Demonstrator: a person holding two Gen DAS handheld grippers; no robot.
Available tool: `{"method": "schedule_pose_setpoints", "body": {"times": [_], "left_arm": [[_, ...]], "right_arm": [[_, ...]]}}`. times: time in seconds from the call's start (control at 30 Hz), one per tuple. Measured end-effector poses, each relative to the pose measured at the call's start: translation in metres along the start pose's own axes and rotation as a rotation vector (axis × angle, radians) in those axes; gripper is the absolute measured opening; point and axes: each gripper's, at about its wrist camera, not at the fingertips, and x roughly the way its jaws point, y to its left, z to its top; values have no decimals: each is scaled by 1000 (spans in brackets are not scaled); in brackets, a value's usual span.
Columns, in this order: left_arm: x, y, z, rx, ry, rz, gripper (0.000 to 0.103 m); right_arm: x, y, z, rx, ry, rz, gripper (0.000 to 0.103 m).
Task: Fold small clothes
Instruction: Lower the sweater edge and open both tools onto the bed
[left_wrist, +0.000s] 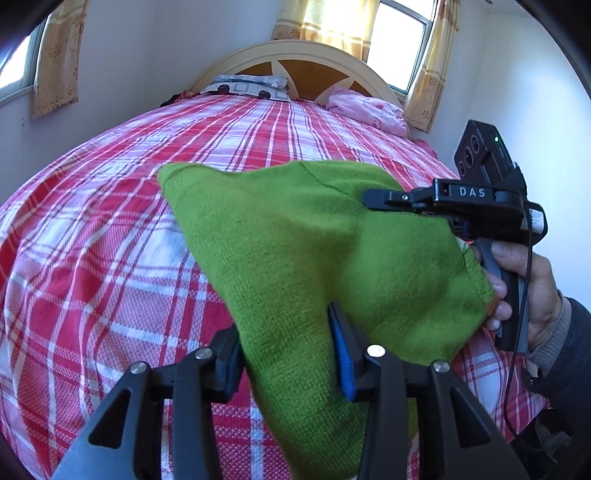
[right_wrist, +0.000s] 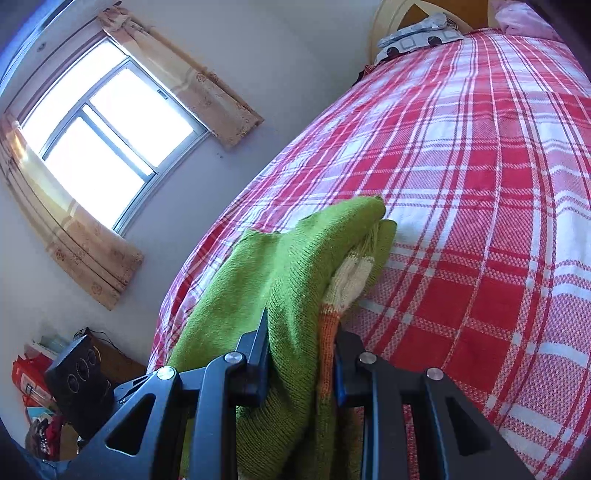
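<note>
While the green knit garment (left_wrist: 295, 236) hangs over the plaid bed (left_wrist: 110, 229), left wrist view: left gripper (left_wrist: 288, 350) jaws bracket the cloth, contact unclear; right gripper (left_wrist: 380, 199) pinches the far edge. Right wrist view: right gripper (right_wrist: 301, 354) jaws clamped on bunched knit (right_wrist: 280, 273). Only here: orange-cream trim (right_wrist: 345, 284). Lower both evenly, keep the edge taut.

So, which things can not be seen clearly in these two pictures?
- Green knit garment: its lower part is cut off by the bottom edge in both wrist views, so its type is unclear.
- Left hand-held gripper: the garment covers the inner faces of its fingers.
- Items by the wall, right wrist view: too small, partly behind the left gripper's camera.
</note>
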Motion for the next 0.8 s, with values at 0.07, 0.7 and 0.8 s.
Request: {"method": "schedule_pose_setpoints", "body": {"times": [0.07,0.7,0.8], "left_arm": [[0,0,-1,5,0,1,49],[-4,19,23,-4,-34,239,92],[11,36,15,-91,19,206,99]], "right_arm": [[0,0,-2,-5,2,-16,27],[-25,36,-30,-152,3,-232,51],[-20,34,-39,-173,36,-308,52]]}}
